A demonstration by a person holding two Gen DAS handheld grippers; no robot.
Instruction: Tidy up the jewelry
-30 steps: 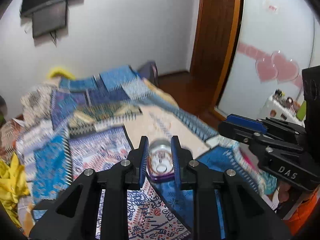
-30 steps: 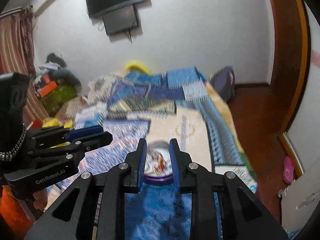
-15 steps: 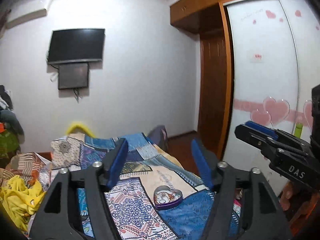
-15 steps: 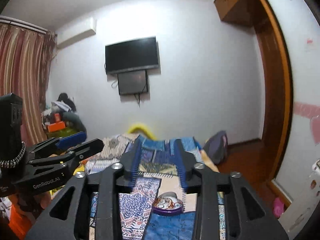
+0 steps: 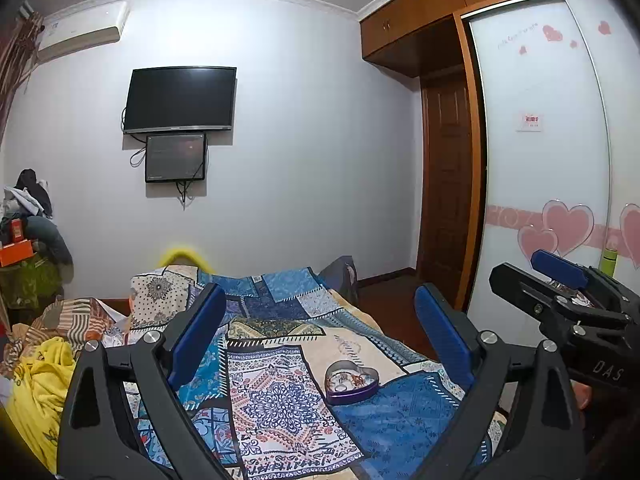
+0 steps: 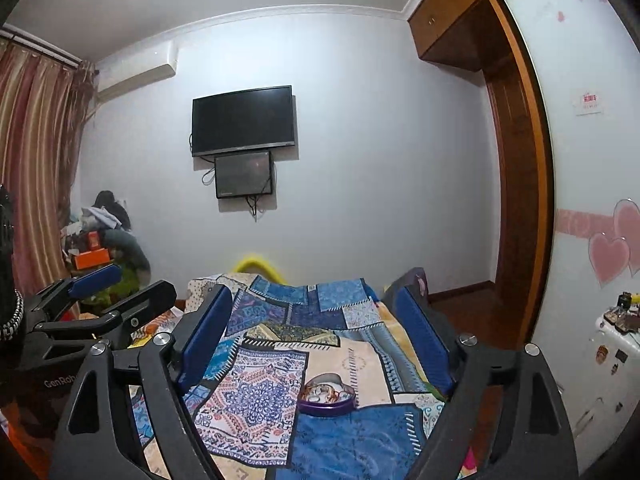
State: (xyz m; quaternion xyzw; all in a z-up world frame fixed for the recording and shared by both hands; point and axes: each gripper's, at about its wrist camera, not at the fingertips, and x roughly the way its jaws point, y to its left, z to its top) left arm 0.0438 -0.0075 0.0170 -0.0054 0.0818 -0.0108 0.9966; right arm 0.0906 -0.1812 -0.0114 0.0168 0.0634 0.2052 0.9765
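Observation:
A heart-shaped purple tin (image 5: 352,382) lies open on the patchwork bedspread (image 5: 280,412), with small jewelry pieces inside. In the right wrist view the same tin (image 6: 327,394) shows orange and white bits. My left gripper (image 5: 320,296) hangs above and short of the tin; its jaws are opening wide, with nothing between them. My right gripper (image 6: 313,296) is beside it at the same height, its jaws also opening and empty. Each gripper shows in the other's view: the right gripper (image 5: 516,266) and the left gripper (image 6: 144,280).
The bed reaches back to a white wall with a TV (image 5: 180,100). A wardrobe with pink hearts (image 5: 560,200) and a wooden door (image 5: 444,208) stand to the right. Yellow cloth (image 5: 36,384) and a clutter pile (image 6: 100,240) lie to the left.
Both grippers rose and tipped up away from the heart tin. Their jaws spread from nearly shut to wide. The tin stays on the bedspread.

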